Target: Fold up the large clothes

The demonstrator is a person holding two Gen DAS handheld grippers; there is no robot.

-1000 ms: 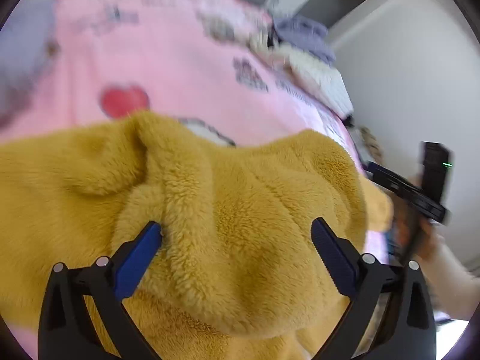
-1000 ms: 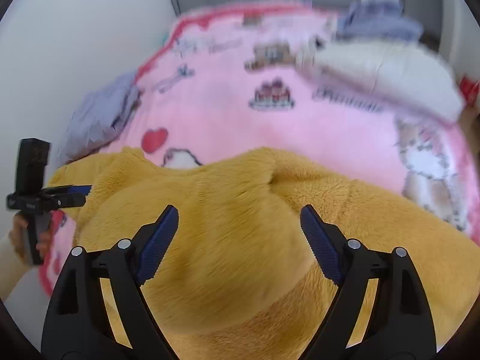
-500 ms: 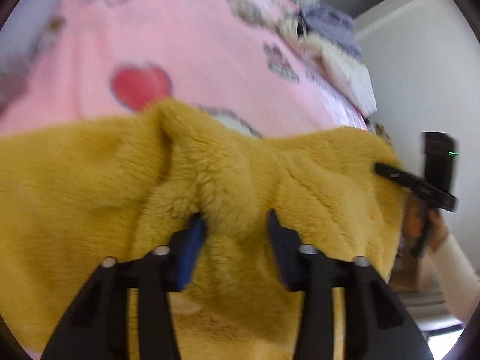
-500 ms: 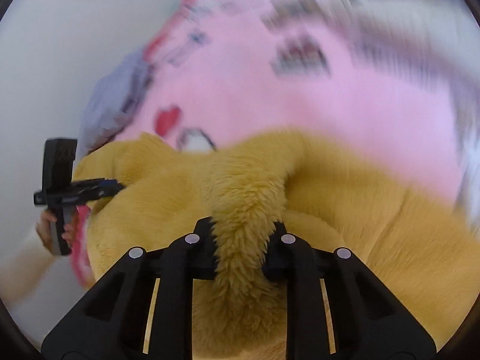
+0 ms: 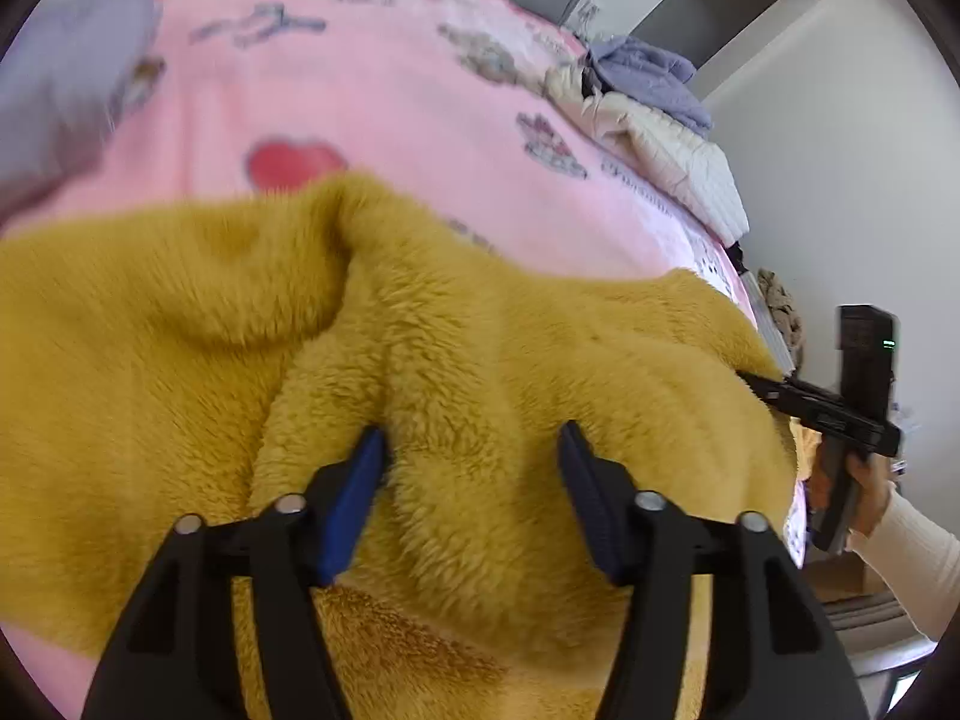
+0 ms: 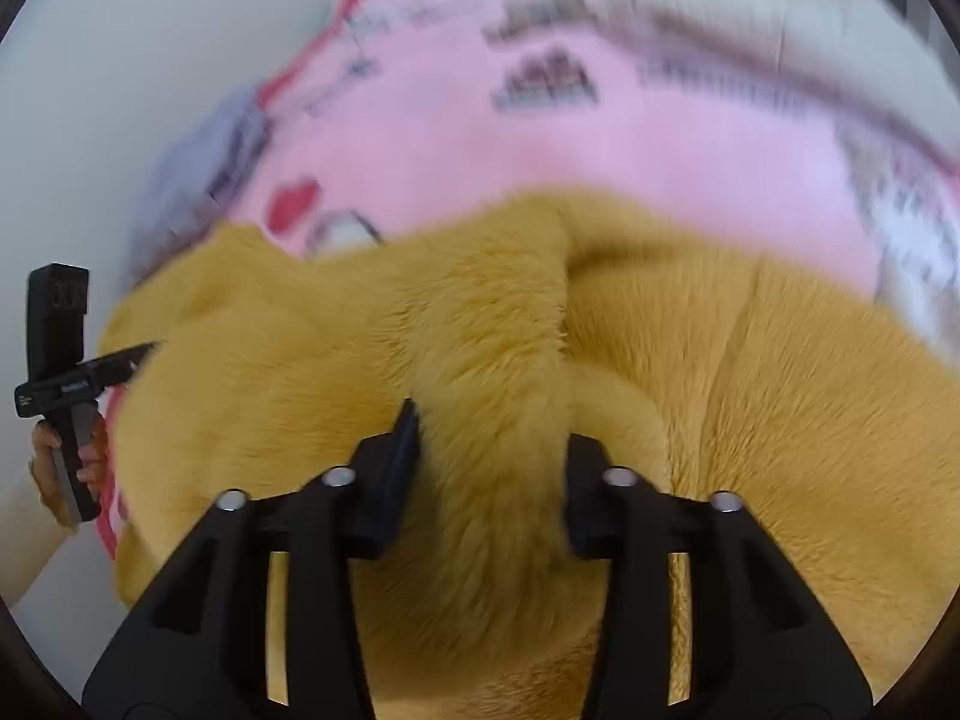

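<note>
A large mustard-yellow fleece garment [image 5: 540, 330] lies bunched on a pink printed blanket [image 5: 390, 108]. My left gripper [image 5: 471, 429] points down into it, and its jaws are opening around a raised fold of fleece between the blue pads. In the right wrist view the same garment [image 6: 750, 390] fills the lower half. My right gripper [image 6: 492, 420] straddles a thick upright ridge of fleece, and its jaws are opening too. Each view shows the other gripper's tips at the garment's far edge, held by a hand [image 5: 864, 480] [image 6: 66, 468].
The pink blanket [image 6: 600, 150] covers a bed. A lilac garment [image 5: 648, 66] and a white quilted one [image 5: 678, 162] are piled at the far right corner. A grey-lilac cloth [image 5: 66, 90] lies at the left edge. White walls close in on both sides.
Both grippers shut onto folds of the yellow fleece half a second ago. Both now stand wider, and the pinched ridges have spread out. Both have sunk slightly toward the garment.
</note>
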